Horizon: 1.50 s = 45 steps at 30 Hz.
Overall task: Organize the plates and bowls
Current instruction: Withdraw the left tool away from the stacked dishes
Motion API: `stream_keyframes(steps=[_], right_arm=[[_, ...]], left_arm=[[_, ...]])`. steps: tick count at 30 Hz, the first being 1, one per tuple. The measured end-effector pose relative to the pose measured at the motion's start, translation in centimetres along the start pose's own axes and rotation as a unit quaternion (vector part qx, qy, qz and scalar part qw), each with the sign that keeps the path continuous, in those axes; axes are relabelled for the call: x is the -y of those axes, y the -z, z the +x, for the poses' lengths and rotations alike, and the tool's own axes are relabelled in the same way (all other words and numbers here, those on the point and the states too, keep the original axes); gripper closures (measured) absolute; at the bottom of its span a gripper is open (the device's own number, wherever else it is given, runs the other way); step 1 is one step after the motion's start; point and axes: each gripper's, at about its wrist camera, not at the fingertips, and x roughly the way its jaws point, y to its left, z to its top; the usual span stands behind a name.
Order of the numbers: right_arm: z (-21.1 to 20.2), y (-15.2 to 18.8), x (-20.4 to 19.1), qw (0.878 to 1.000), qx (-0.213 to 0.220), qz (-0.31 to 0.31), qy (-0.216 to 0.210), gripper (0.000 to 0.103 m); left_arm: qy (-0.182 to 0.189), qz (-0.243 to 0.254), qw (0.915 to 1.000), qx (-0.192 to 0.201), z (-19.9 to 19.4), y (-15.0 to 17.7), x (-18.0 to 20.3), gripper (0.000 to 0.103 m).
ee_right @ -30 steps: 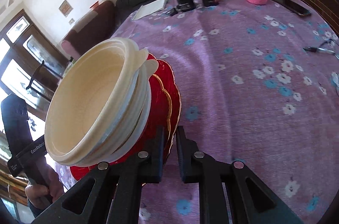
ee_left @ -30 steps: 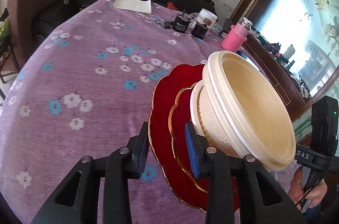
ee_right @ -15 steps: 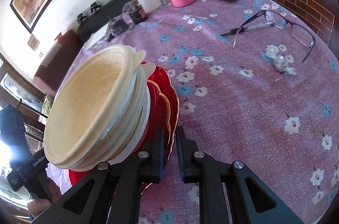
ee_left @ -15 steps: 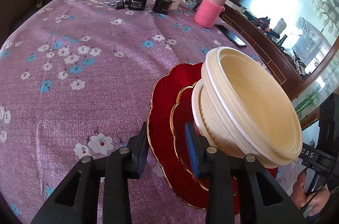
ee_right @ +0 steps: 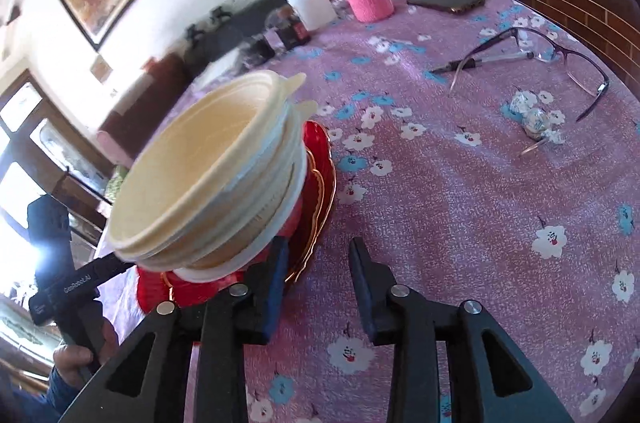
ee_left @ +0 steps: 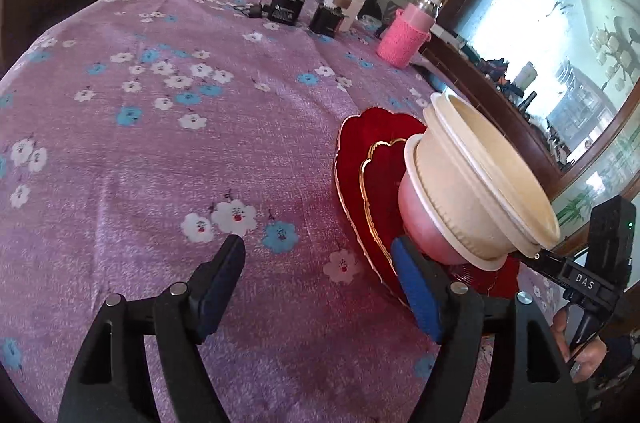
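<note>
Black left hand-held gripper (ee_left: pixel 320 287) tilted downward, jaws newly spread beside plates (ee_left: pixel 372 159).

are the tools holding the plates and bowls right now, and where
Nothing is held. Both the left tool and right tool have just opened off the rim of the red plates; the stack with the cream bowls sits on the tablecloth.

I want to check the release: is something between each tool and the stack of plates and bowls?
Nothing visible. Both tools have just been opening; the left tool and right tool each stand open beside the red plates under the cream bowls.
</note>
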Motion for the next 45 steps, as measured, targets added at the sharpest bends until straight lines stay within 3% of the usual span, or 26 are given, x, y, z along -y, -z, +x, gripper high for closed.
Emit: stream_keyframes(steps=[4, 7, 8, 10, 12, 15, 23, 26, 31, 34, 36, 38, 43, 45], right_arm=[[-1.9, -0.5, 1.2, 0.998, 0.059, -0.018, -0.029, 0.069], [-2.1, -1.8, 2.4, 0.996, 0.086, 0.0, -0.04, 0.069], [-1.8, -2.5, 3.1, 0.995, 0.092, 0.019, -0.045, 0.069], [-1.2, -3.8, 4.5, 0.992, 0.104, 0.06, -0.033, 0.068], [-0.3, -4.8, 5.5, 0.991, 0.106, 0.079, -0.025, 0.068], [1.0, -5.4, 6.0, 0.993, 0.091, 0.077, 0.007, 0.068], [2.6, -5.5, 6.9, 0.995, 0.056, 0.088, 0.006, 0.069], [1.7, -5.3, 6.5, 0.994, 0.075, 0.077, 0.013, 0.068], [0.2, -4.7, 5.5, 0.992, 0.107, 0.056, 0.03, 0.068], [0.3, -4.7, 5.7, 0.993, 0.104, 0.059, 0.023, 0.06], [-0.5, -4.5, 5.4, 0.989, 0.124, 0.061, 0.048, 0.06], [-1.9, -3.7, 4.7, 0.986, 0.133, 0.066, 0.07, 0.06], [-6.1, 1.3, 0.7, 0.985, 0.141, 0.036, 0.096, 0.058], [-7.4, 4.2, -1.2, 0.985, 0.141, 0.021, 0.093, 0.058]], left_arm=[[-0.023, 0.005, 0.996, 0.086, -2.6, 0.3, 0.1, 0.027], [-0.002, 0.036, 0.979, 0.201, -5.7, 1.0, 1.2, 0.023], [-0.003, 0.041, 0.9766, 0.211, -6.0, 1.1, 1.4, 0.016], [-0.003, 0.027, 0.9775, 0.209, -5.9, 0.9, 0.8, 0.016], [-0.003, 0.006, 0.972, 0.235, -6.6, 0.9, 0.1, 0.016], [-0.011, 0.005, 0.9732, 0.23, -6.2, 0.5, 0.2, 0.016], [-0.03, -0.012, 0.9631, 0.267, -7.2, 0.9, -0.1, 0.016], [-0.029, -0.011, 0.9599, 0.279, -7.7, 1.2, -0.1, 0.015], [-0.023, -0.001, 0.9625, 0.27, -7.5, 1.0, 0.3, 0.012], [-0.031, -0.003, 0.9624, 0.27, -7.5, 1.1, 0.4, 0.009], [-0.038, -0.007, 0.9638, 0.264, -7.4, 1.1, 0.3, 0.008], [-0.06, -0.006, 0.9678, 0.244, -7.3, 1.5, 0.6, 0.008], [-0.055, -0.014, 0.9759, 0.211, -8.4, 6.5, 2.5, 0.007], [-0.083, 0.008, 0.9757, 0.203, -8.7, 8.3, 4.2, 0.007]])
